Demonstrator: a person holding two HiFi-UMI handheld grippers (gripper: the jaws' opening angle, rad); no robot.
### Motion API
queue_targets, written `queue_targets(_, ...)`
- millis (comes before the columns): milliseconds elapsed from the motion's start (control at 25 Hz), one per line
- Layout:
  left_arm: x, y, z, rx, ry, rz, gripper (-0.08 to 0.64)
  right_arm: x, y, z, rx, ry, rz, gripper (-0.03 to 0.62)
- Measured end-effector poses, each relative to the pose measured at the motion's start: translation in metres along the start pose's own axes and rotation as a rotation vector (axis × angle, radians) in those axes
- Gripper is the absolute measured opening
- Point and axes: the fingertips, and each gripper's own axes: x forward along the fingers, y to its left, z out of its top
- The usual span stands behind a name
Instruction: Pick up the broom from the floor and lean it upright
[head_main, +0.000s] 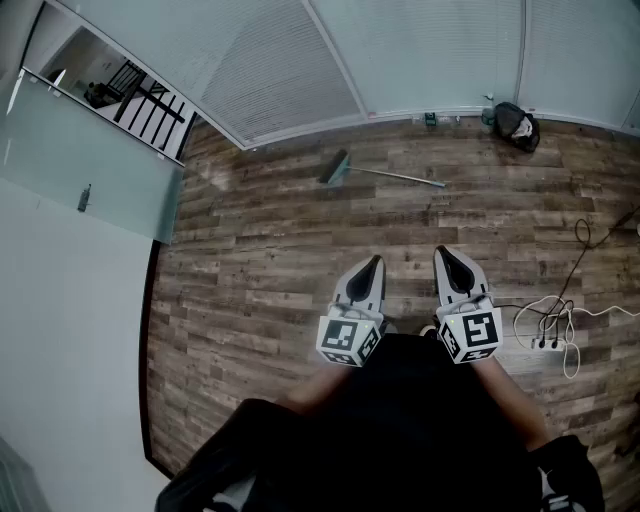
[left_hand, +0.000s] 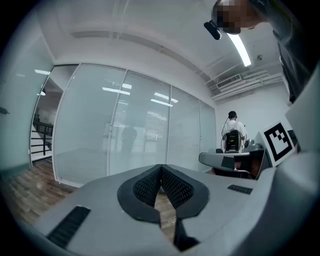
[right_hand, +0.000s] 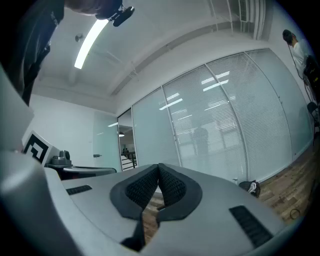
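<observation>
The broom (head_main: 375, 171) lies flat on the wood floor far ahead, near the glass wall, its grey-green head to the left and thin handle running right. My left gripper (head_main: 375, 260) and right gripper (head_main: 441, 251) hang side by side close to my body, well short of the broom. Both are shut with nothing between the pads. In the left gripper view the left gripper (left_hand: 160, 167) points level at the frosted glass wall; in the right gripper view the right gripper (right_hand: 159, 166) does the same. Neither gripper view shows the broom.
A dark bag (head_main: 516, 124) sits against the wall at the far right. A power strip with white and black cables (head_main: 552, 330) lies on the floor to my right. A person (left_hand: 233, 133) stands at a desk far off. A glass door (head_main: 90, 165) lies to the left.
</observation>
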Motion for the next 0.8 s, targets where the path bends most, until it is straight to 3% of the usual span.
queue_targets(600, -0.004, -0.001, -0.008, -0.035, 0.024, 0.006, 0.021, -0.002, -0.012, 0.000, -0.003, -0.013, -0.049, 0.017)
queue_targets(800, -0.011, 0.003, -0.011, -0.016, 0.021, 0.034, 0.021, 0.003, -0.018, -0.006, 0.060, -0.024, -0.033, 0.018)
